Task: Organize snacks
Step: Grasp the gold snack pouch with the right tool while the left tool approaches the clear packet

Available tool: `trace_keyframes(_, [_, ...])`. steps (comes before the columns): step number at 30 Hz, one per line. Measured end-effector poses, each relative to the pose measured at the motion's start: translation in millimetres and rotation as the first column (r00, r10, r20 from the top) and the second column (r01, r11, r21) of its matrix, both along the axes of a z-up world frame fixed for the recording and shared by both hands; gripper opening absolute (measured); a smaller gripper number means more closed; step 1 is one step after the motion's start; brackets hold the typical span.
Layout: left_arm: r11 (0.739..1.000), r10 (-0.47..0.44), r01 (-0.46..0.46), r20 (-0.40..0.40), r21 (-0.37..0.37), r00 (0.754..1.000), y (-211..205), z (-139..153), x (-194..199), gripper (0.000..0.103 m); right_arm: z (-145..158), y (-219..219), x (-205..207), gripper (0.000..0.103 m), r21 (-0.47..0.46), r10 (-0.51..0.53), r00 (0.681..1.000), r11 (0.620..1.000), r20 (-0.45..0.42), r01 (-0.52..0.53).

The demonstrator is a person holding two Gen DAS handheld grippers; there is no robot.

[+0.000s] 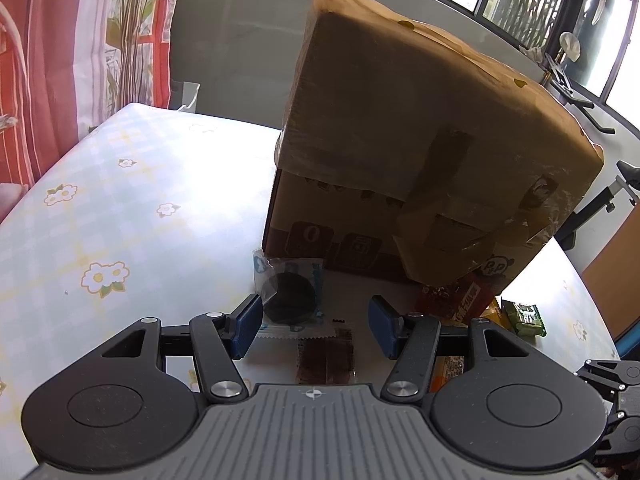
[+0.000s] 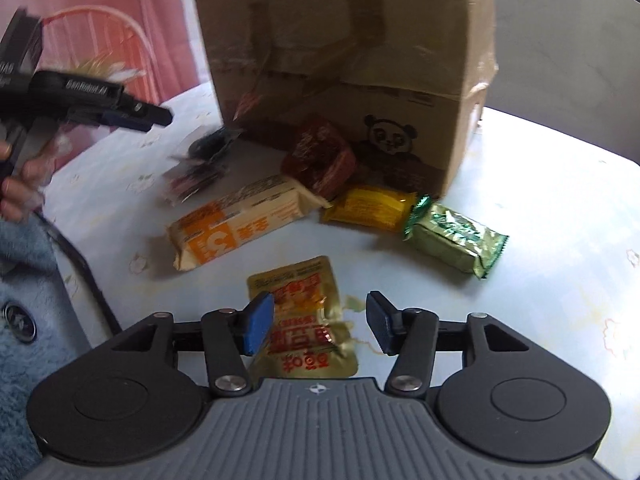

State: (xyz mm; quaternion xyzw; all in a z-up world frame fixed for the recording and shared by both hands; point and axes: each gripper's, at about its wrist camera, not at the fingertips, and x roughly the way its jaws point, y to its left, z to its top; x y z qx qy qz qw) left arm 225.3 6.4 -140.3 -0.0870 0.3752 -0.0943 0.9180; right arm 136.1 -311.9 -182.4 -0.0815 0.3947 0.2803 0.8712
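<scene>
Right gripper point(image 2: 320, 322) hangs low over the table with its blue pads spread wide and nothing between them, the gold pouch point(image 2: 306, 320) lying flat directly below, its near end hidden under the tool's body. Over on the left, the left gripper point(image 1: 316, 326) is just as wide apart and empty, poised above the clear pack with the dark round biscuit point(image 1: 288, 294) and the small brown wrapper point(image 1: 326, 356) just near of it. The other snacks are fanned out on the floral tablecloth point(image 2: 560, 216) against the foot of the cardboard box point(image 2: 344, 52): the long orange-and-cream bar point(image 2: 236, 224), the red pack point(image 2: 320, 156), the yellow pack point(image 2: 370, 208), the green pack point(image 2: 454, 240) out to the right. The risk, as I read it: that gold pouch is crinkled and lies flat, so closing pads may skate over the foil or nip only a wrinkle and drop it. On the left, two wrappers overlap, so a pinch could snag both, and the box looks tilted, easily nudged.
</scene>
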Motion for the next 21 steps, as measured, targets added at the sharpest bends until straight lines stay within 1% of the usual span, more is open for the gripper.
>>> trace_keyframes(2, [1.0,0.006,-0.006,-0.001,-0.003,1.0,1,0,0,0.061,-5,7,-3,0.058,-0.043,0.03,1.0,0.999,-0.007,-0.03])
trace_keyframes(3, [1.0,0.008,-0.008,-0.002,-0.005,1.0,1,0,0,0.061,-6,9,-4,0.059,-0.058,0.043,0.999,0.997,0.01,-0.042])
trace_keyframes(5, [1.0,0.009,-0.009,-0.005,-0.007,1.0,1,-1,0,0.061,-8,9,-3,0.06,-0.057,0.04,0.999,0.998,0.012,-0.039])
trace_keyframes(8, [1.0,0.003,-0.003,-0.005,-0.005,1.0,0,-1,0,0.061,-10,8,4,0.057,-0.059,-0.012,0.999,0.998,0.029,0.014])
trace_keyframes(13, [1.0,0.007,-0.007,-0.005,-0.007,1.0,1,-1,0,0.061,-12,-1,21,0.056,-0.026,-0.15,0.988,0.988,0.044,0.152])
trace_keyframes(17, [1.0,0.015,-0.015,-0.007,-0.012,1.0,3,-2,-1,0.061,-9,0,22,0.057,-0.026,-0.179,0.983,0.983,0.039,0.18])
trace_keyframes(18, [1.0,0.016,-0.016,-0.009,-0.014,1.0,3,-2,0,0.061,-8,0,20,0.059,-0.022,-0.183,0.982,0.983,0.041,0.184])
trace_keyframes(21, [1.0,0.009,-0.009,-0.014,-0.013,1.0,1,-3,1,0.061,-9,-2,17,0.072,-0.004,-0.236,0.971,0.972,0.034,0.236])
